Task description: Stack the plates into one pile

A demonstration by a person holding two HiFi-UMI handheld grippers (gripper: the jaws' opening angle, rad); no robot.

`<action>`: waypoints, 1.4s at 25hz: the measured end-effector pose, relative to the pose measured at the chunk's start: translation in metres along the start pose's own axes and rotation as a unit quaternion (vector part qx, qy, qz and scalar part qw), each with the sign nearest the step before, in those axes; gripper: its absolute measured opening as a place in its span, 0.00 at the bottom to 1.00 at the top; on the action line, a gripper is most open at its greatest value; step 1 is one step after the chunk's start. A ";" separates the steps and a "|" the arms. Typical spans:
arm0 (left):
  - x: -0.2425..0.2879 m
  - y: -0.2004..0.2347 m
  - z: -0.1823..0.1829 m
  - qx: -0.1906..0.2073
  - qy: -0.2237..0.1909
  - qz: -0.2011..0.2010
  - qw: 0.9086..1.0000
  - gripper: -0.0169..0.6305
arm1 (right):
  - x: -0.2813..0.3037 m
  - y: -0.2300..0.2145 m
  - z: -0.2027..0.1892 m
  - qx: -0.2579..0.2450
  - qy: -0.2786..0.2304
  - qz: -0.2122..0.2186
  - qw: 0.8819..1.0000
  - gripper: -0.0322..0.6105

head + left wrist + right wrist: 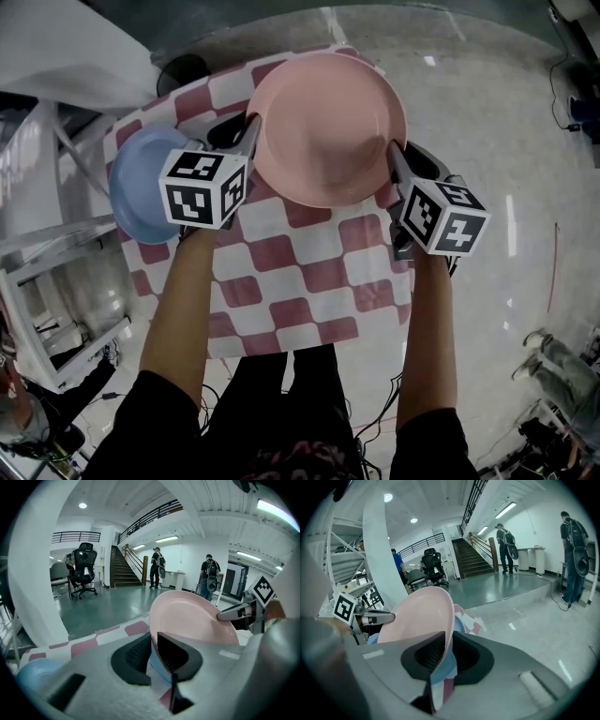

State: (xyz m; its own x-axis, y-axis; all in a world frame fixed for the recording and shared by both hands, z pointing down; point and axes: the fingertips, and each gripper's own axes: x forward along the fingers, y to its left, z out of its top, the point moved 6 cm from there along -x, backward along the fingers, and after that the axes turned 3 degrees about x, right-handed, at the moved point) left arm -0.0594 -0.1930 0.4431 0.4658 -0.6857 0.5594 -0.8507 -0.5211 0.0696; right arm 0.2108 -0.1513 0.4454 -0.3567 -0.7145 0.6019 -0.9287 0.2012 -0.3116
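Forearms (178, 309), two, bare below dark sleeves: they reach from the bottom of the head view over the near side of the table.

Floor (487, 122), pale, polished: open to the right of the table and beyond its far side.

White rack (56, 281): close against the table's left side, leaving little room there.

Table (281, 281), small, under a red-and-white checked cloth (309, 272): the near half is bare, and the cloth hangs over the near edge.

Pink plate (328, 127): over the far half of the cloth, its far rim at or just past the table's far edge. It is held at opposite rims. Whether its base touches the cloth cannot be told.

Blue plate (131, 192): at the table's left edge, near the pink plate and not under it. The left marker cube (204, 187) partly covers it. Not yet stacked.

Left gripper (251, 127): jaws drawn nearly together, with the pink plate's left rim pinched between the ribbed pads. The left gripper view shows the thin rim running down into the narrow gap.

Right gripper (394, 159): jaws likewise nearly closed, gripping the pink plate's right rim. The right gripper view shows the rim between the pads, with the left gripper's tip on the far rim.
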 end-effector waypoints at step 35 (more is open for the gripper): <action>0.046 0.009 -0.025 0.021 0.042 -0.011 0.999 0.12 | 0.036 -0.013 -0.019 -0.039 0.033 -0.015 0.999 0.22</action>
State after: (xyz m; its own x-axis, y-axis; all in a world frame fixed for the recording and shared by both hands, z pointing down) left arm -0.0517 -0.2162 0.4901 0.4598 -0.6300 0.6258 -0.8291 -0.5569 0.0485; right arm 0.2082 -0.1665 0.4853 -0.3318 -0.6761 0.6579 -0.9433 0.2331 -0.2362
